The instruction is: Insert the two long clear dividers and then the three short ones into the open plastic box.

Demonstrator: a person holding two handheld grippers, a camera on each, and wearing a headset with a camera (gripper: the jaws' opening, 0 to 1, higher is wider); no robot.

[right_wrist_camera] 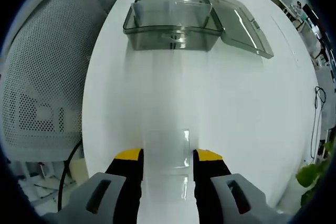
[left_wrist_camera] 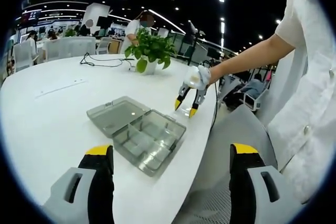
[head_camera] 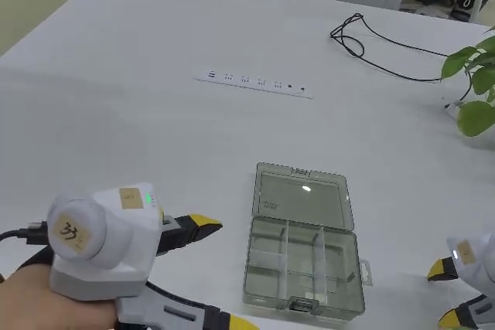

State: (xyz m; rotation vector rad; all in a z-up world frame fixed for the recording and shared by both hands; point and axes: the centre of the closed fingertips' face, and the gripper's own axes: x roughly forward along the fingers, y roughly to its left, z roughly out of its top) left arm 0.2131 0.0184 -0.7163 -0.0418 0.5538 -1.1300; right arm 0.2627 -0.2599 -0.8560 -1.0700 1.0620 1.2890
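Observation:
The open smoky-clear plastic box lies near the table's front edge, its lid folded flat behind it. Clear dividers stand inside the box. My left gripper is left of the box, its jaws wide open and empty; its own view shows the box ahead and the right gripper beyond. My right gripper hovers low over the table right of the box, open, with flat clear short dividers lying on the table between its jaws.
A white strip lies mid-table, with a black cable behind it and a potted plant at the right edge. A mesh chair stands by the table's edge. A person's arm holds the right gripper.

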